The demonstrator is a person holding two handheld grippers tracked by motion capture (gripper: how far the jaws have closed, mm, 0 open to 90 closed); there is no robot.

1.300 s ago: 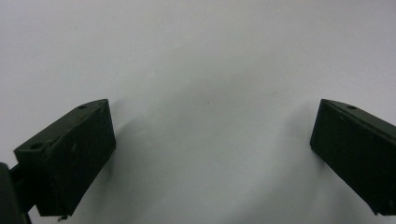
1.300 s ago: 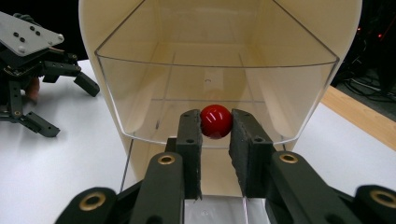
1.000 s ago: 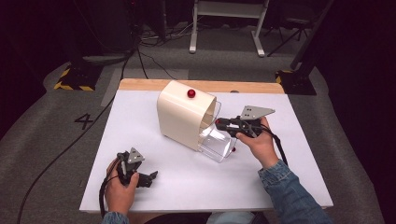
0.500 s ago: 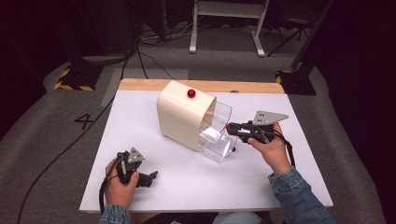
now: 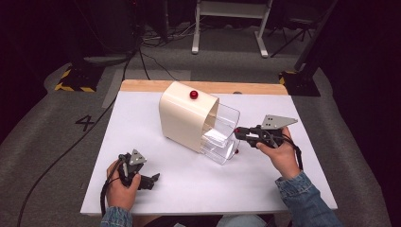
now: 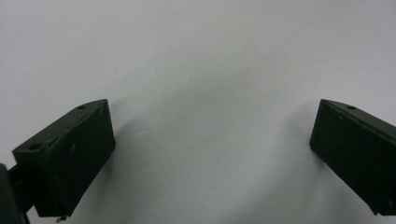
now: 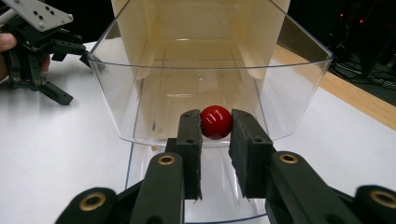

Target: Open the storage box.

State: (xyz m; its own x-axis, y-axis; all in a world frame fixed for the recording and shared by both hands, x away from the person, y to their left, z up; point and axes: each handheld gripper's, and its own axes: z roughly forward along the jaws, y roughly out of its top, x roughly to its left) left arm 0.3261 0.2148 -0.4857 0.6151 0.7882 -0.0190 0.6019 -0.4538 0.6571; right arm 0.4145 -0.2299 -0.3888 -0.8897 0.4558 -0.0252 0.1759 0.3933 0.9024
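Right gripper clamped on red knob of clear drawer, mid-table. Drawer partly out of cream housing; likely mid-pull, more travel possible. Left gripper jaws wide, empty, near front-left corner of table.

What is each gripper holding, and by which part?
The right gripper pinches the red knob on the clear drawer, by its sides. The left gripper holds nothing.

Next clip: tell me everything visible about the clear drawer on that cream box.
The clear drawer looks like transparent plastic with a curved front wall and a small red knob. It is pulled partly out of the tilted cream box on the white table, apparently empty. The right hand-held gripper clamps the knob.
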